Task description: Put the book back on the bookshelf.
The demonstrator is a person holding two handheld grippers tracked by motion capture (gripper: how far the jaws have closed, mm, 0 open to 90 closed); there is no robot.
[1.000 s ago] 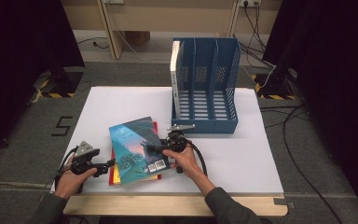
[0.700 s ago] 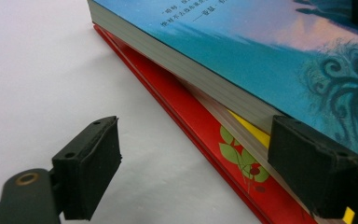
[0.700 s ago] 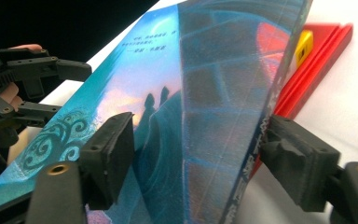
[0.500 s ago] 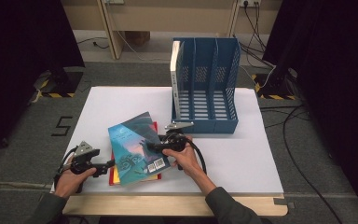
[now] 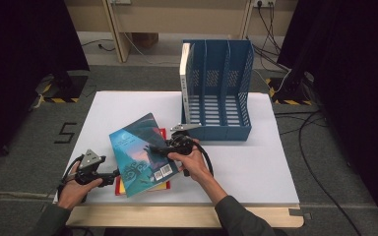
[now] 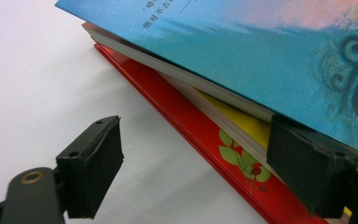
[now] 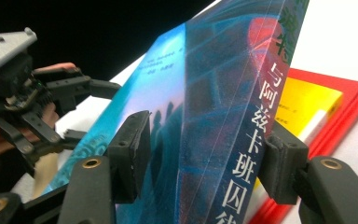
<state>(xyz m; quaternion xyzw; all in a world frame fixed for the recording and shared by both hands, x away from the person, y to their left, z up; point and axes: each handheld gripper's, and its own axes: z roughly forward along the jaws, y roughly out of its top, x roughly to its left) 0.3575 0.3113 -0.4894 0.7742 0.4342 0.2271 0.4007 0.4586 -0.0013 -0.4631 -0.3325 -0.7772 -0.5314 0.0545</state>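
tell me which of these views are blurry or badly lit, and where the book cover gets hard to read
High view: sharp and evenly lit on the white table, black at both sides. Left gripper view: table washed out to near white, near black pad soft, blue book cover fairly crisp. Right gripper view: blue book lifted close to the lens, spine characters readable, upper cover paled by glare, background black.

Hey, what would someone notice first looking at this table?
Likely the blue book at the table's near edge, tilted up off a red and yellow book, its spine between the right gripper pads. Behind it stands a blue file rack with a white book in its left slot.
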